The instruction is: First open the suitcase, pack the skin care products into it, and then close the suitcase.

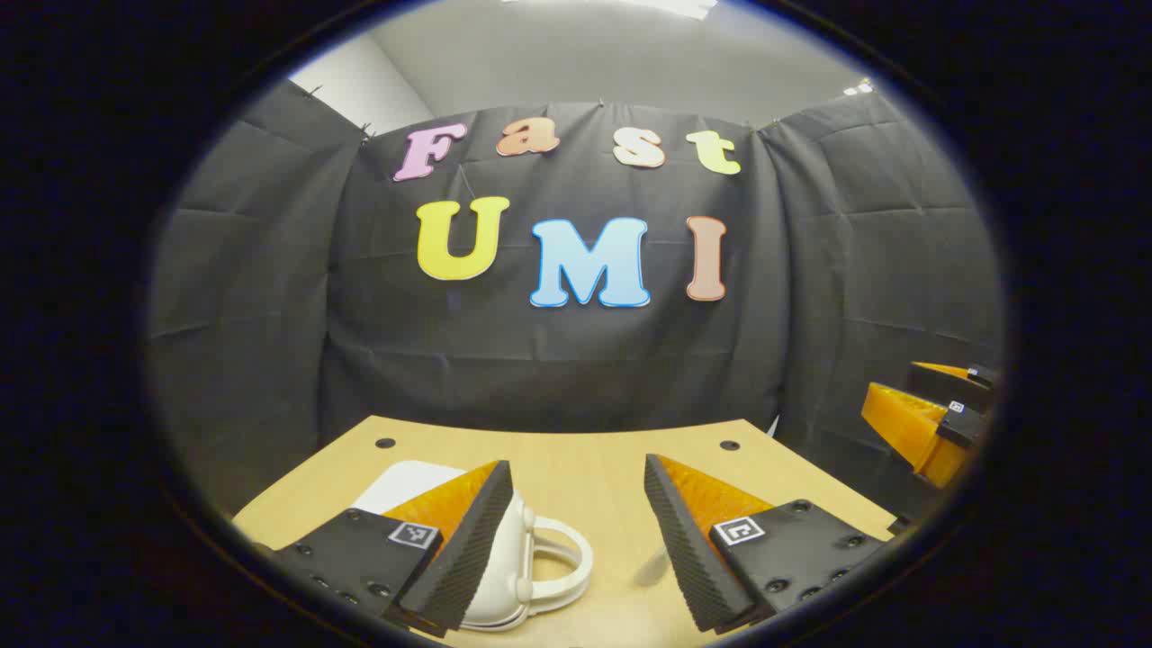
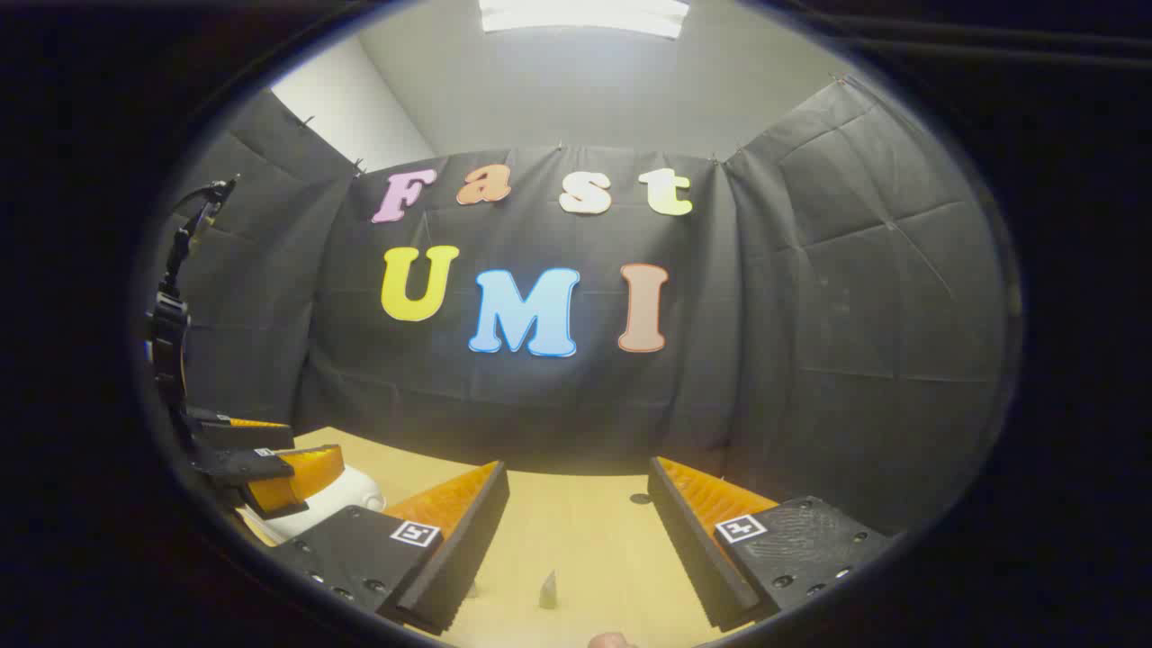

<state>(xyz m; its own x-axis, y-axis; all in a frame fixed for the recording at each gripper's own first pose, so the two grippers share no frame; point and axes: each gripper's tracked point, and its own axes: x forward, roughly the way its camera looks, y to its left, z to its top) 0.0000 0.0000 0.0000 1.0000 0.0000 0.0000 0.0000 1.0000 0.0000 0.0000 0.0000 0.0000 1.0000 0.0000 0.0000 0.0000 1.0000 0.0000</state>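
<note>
A small white suitcase (image 1: 405, 481) with a loop handle (image 1: 562, 562) lies closed on the wooden table (image 1: 594, 468), low in the left gripper view and partly behind one finger. My left gripper (image 1: 576, 468) stands open above the table with its fingers just past the handle, holding nothing. The right gripper (image 1: 927, 418) hangs off the table's right edge. In the right gripper view my right gripper (image 2: 578, 468) is open and empty over the table (image 2: 576, 531), and the left gripper (image 2: 265, 454) hovers over the suitcase (image 2: 346, 493). A small grey pointed object (image 2: 548, 590) stands between the right fingers.
Black cloth walls close the booth behind and on both sides. The table has round holes (image 1: 385, 443) near its far corners. A pinkish item (image 2: 612, 641) peeks in at the bottom edge of the right gripper view; what it is cannot be told.
</note>
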